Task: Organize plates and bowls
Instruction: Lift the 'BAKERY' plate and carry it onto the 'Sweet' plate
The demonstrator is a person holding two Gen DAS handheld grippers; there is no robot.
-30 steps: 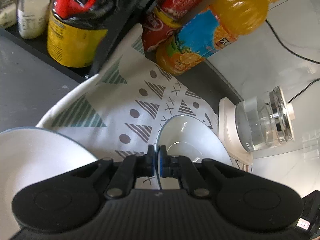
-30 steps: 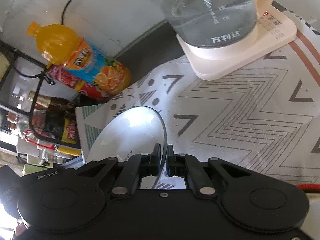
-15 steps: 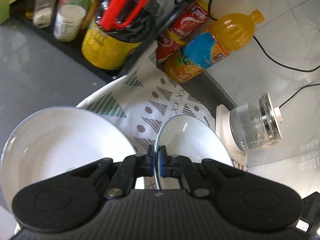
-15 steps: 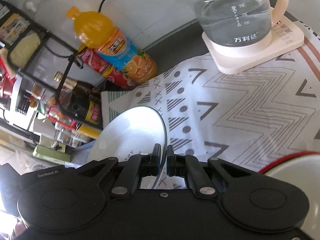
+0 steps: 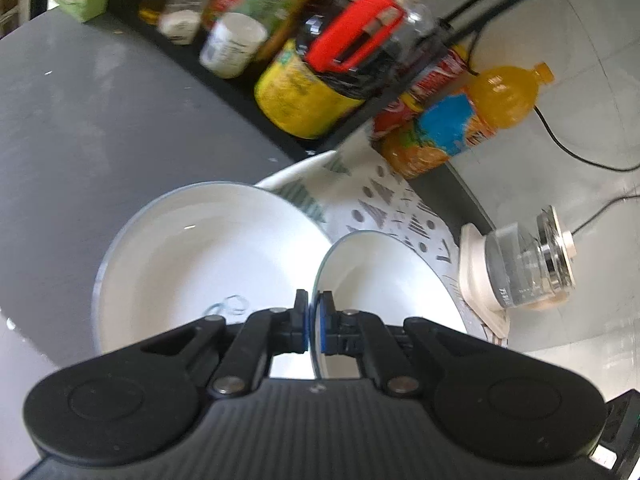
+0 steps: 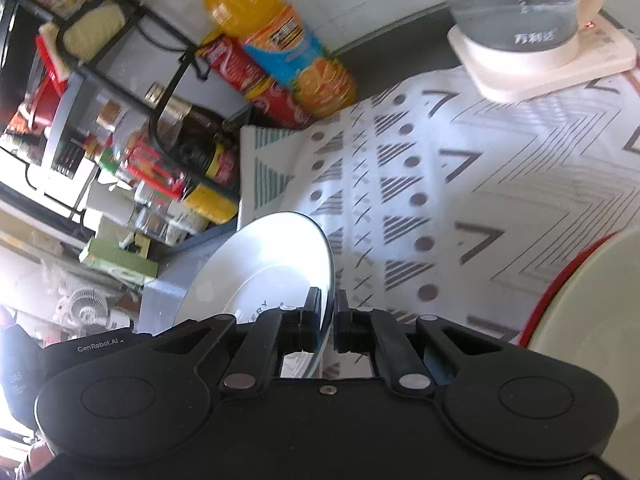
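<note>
Now both tongs, the left gripper (image 5: pixel 314 326) and right gripper (image 6: pixel 329 324), stay clamped on one white plate (image 5: pixel 384 276), carried sideways until a large white bowl (image 5: pixel 208 264) lies just left of it, likely its stacking spot.

Both the left gripper (image 5: pixel 314 322) and right gripper (image 6: pixel 329 320) are matte black, with ribbed housings, round side caps and silver pivot screws; the left pads look blue, and the right body reads "GenRobot.AI".
</note>
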